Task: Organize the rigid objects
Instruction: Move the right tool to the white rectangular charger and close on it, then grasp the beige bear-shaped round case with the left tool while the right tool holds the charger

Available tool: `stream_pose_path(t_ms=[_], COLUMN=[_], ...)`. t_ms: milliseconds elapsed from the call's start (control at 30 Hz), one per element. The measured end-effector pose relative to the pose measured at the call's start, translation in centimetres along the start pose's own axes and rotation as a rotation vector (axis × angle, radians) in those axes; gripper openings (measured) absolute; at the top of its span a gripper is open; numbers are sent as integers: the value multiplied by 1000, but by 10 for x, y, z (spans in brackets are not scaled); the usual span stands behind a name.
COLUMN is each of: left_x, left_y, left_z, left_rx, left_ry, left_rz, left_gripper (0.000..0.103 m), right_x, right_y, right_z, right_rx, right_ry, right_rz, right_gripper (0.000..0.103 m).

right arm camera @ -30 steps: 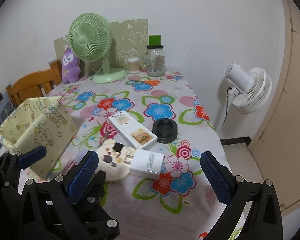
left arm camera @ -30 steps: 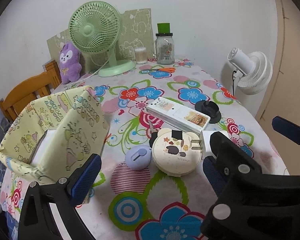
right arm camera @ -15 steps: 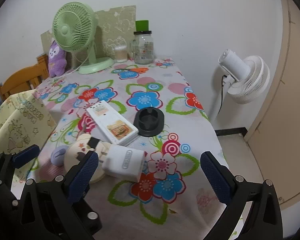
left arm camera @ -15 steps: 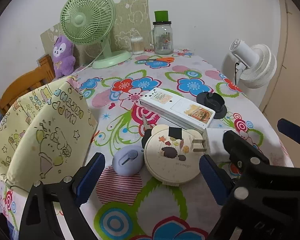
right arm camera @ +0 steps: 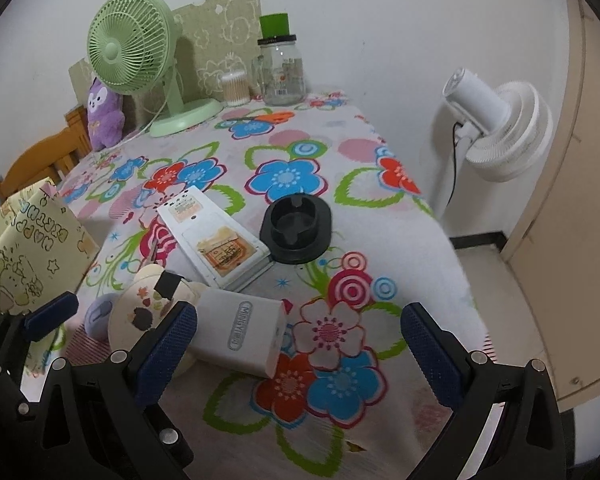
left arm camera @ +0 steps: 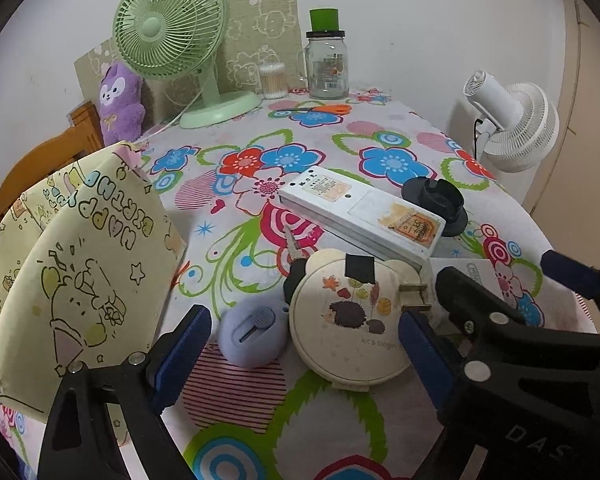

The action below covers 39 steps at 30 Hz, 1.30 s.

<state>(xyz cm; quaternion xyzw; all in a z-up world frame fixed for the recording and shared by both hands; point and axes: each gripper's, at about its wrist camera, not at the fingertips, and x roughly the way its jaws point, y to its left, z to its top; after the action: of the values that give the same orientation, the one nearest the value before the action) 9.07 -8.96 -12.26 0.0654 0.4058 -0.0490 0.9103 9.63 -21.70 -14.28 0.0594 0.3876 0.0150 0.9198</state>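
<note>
Hovering low over the floral table [right arm camera: 380,208], the right gripper [right arm camera: 298,342] gapes wide and empty; the white charger [right arm camera: 240,330] lies just beside its left finger. The left gripper [left arm camera: 304,344], equally wide, brackets the round hedgehog case [left arm camera: 348,320] and lilac pebble-shaped object [left arm camera: 252,334]. Only the left view shows the charger's prongs [left arm camera: 414,298].

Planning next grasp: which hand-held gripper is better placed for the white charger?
Right. The right hand-held gripper is open with the charger between its fingers. The left hand-held gripper, also open, frames the round case and purple piece instead.
</note>
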Motion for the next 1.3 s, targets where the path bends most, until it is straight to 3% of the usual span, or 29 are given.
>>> stream_pose_path(t_ms=[300, 633, 867, 1300], left_x=[-7, -7, -11, -9], left_y=[-2, -3, -10, -34], left_z=[-10, -9, -11, -6], left_rx=[35, 35, 61, 104], left_ry=[-28, -22, -33, -47], left_rz=[-2, -14, -13, -18], left_gripper=[96, 96, 96, 96], right_x=[10, 10, 5, -4], right_y=[23, 30, 23, -17], right_z=[-1, -2, -5, -7], right_rx=[-57, -60, -43, 32], right_ry=[27, 36, 28, 8], right_rz=[19, 68, 65, -17], right_gripper=[102, 69, 68, 68])
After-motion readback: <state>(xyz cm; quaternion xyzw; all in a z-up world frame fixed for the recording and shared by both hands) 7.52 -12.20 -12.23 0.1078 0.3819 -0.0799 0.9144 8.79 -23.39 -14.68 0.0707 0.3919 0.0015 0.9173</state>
